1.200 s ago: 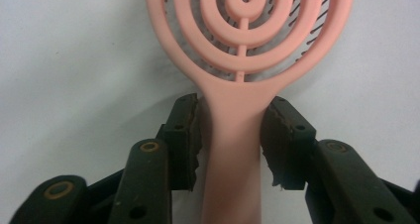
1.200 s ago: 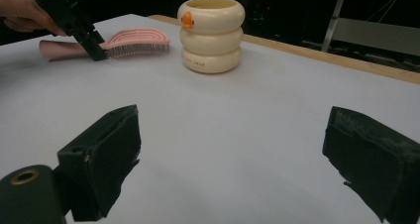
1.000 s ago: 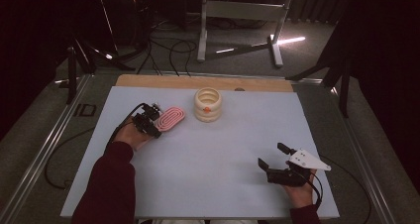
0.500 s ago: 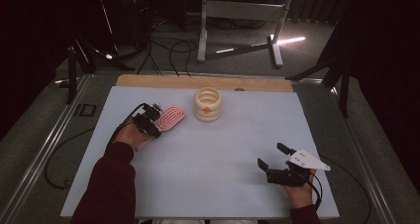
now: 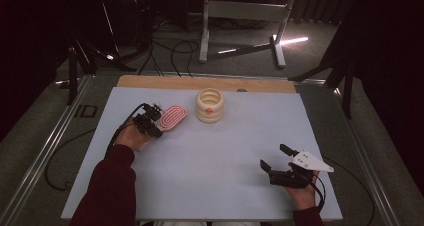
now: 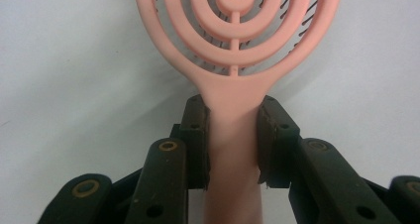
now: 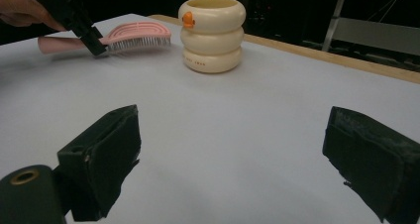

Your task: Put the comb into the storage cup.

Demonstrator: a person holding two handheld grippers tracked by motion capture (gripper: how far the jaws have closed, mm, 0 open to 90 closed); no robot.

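At the left of the high view, a forearm in a dark red sleeve [image 5: 107,186] reaches forward and slightly rightward over the white sheet [image 5: 215,161], ending in the left hand [image 5: 131,137]. That hand holds the left gripper [image 5: 152,122] low on the sheet, its jaws pointing away from the person and toward the right. In the left gripper view the two black pads [image 6: 195,135] press on either side of the handle of one pink hairbrush [image 6: 233,50], just below where the handle widens into the oval head. So the tongs are narrow and clamped on the brush handle. The brush head lies just ahead of the jaws, bristles down on the sheet, its ringed back facing up.

A little further right of that gripper, beyond the brush head and not touching it, stands one cream ribbed cup [image 5: 209,106], upright, with a small orange mark on its side.

At the right, well apart from the brush and cup, the right hand [image 5: 302,193] comes in near the person's edge of the sheet. It carries the right gripper [image 5: 275,158], which has a grey three-cornered plate [image 5: 311,162] on top. Its jaws point leftward across the sheet and stand wide apart with nothing between them; in the right gripper view the cup and brush sit far ahead of them.

Counted: two grippers, one brush, one cup.
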